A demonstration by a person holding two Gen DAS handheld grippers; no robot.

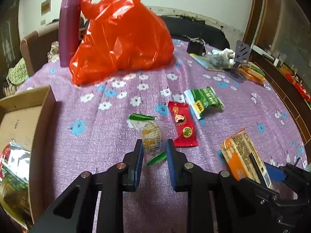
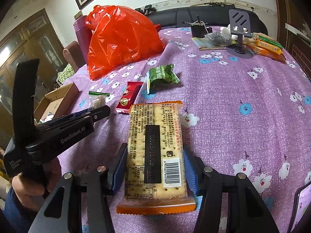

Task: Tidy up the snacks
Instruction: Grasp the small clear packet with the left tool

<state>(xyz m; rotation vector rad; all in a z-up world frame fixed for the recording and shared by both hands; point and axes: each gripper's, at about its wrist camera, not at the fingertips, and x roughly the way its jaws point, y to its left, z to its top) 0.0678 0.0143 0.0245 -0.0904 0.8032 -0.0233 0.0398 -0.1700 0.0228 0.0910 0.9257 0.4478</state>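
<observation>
My left gripper [image 1: 155, 145] is shut on a clear-wrapped round snack with green ends [image 1: 150, 134], just above the purple flowered cloth. My right gripper [image 2: 154, 151] is shut on an orange cracker pack [image 2: 155, 151], barcode side up; the pack also shows in the left wrist view [image 1: 243, 155]. A red candy bar [image 1: 181, 124] and a green snack packet [image 1: 204, 101] lie on the cloth ahead. A cardboard box [image 1: 37, 120] holding several snack packets stands at the left. The left gripper also shows in the right wrist view [image 2: 97, 108].
A red plastic bag [image 1: 120, 36] and a purple flask [image 1: 69, 27] stand at the back left. A phone stand [image 2: 240, 29], orange packs [image 2: 269, 48], a booklet and gloves sit at the back right. A phone [image 2: 301, 203] lies at the near right edge.
</observation>
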